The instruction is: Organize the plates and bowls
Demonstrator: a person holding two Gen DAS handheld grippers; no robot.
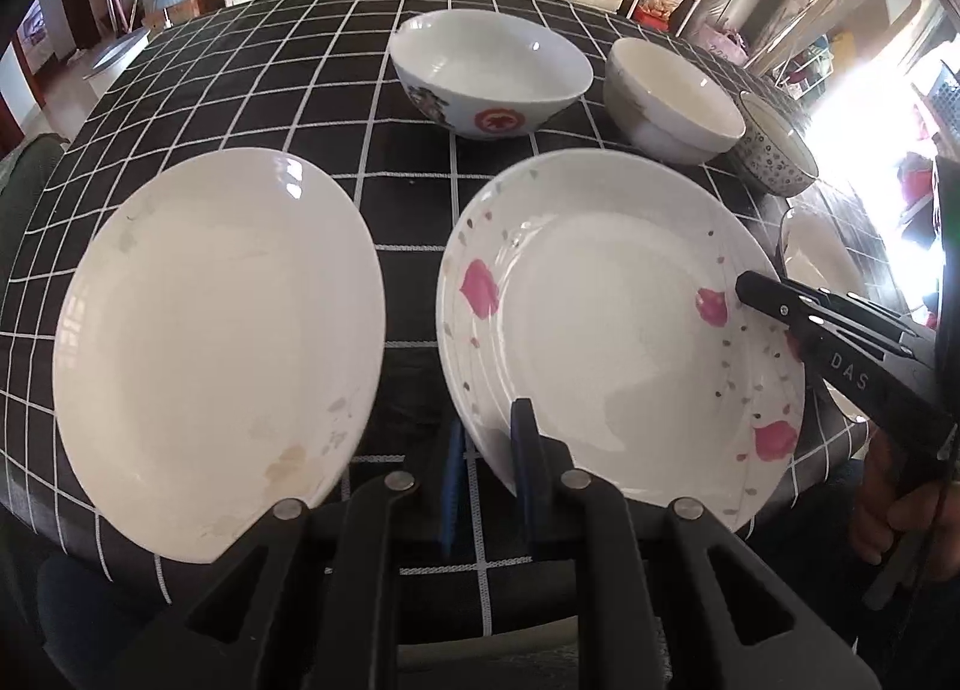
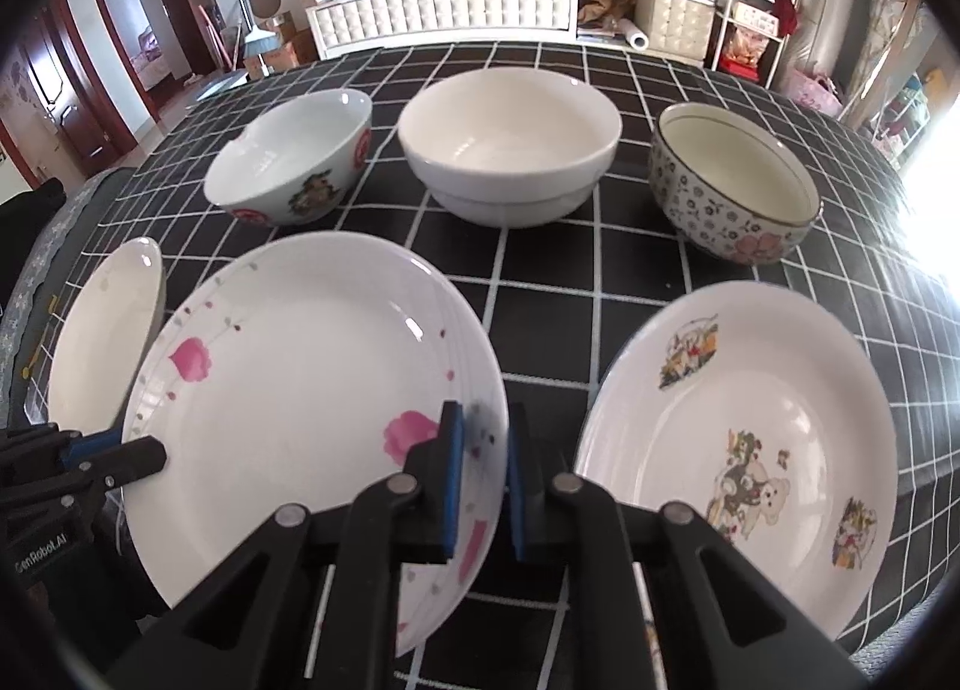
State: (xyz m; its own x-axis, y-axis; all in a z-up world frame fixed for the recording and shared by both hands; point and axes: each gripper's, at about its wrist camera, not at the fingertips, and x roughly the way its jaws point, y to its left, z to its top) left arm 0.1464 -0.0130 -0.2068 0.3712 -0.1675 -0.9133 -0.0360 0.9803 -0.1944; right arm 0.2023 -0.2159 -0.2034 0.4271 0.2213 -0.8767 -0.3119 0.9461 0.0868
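A white plate with pink flowers (image 1: 600, 318) (image 2: 312, 378) lies between both grippers on the black checked tablecloth (image 1: 240, 90). My left gripper (image 1: 489, 438) (image 2: 144, 453) is shut on the plate's left rim, with one blue pad above it and one below. At the opposite rim, my right gripper (image 2: 483, 420) (image 1: 756, 291) is shut on the same plate. A plain white plate (image 1: 222, 342) (image 2: 102, 342) lies to its left and a cartoon-printed plate (image 2: 750, 438) to its right. Behind them stand three bowls: red-emblem (image 1: 486, 66) (image 2: 288, 162), plain white (image 1: 666, 96) (image 2: 510, 144), blue-patterned (image 1: 774, 150) (image 2: 732, 192).
A white tufted cabinet (image 2: 444, 12) with clutter on top stands beyond the table's far edge, and wire shelves (image 2: 750, 0) stand at the back right. A person's hand (image 1: 900, 498) holds the right gripper's handle. Bare cloth shows between the plates and the bowls.
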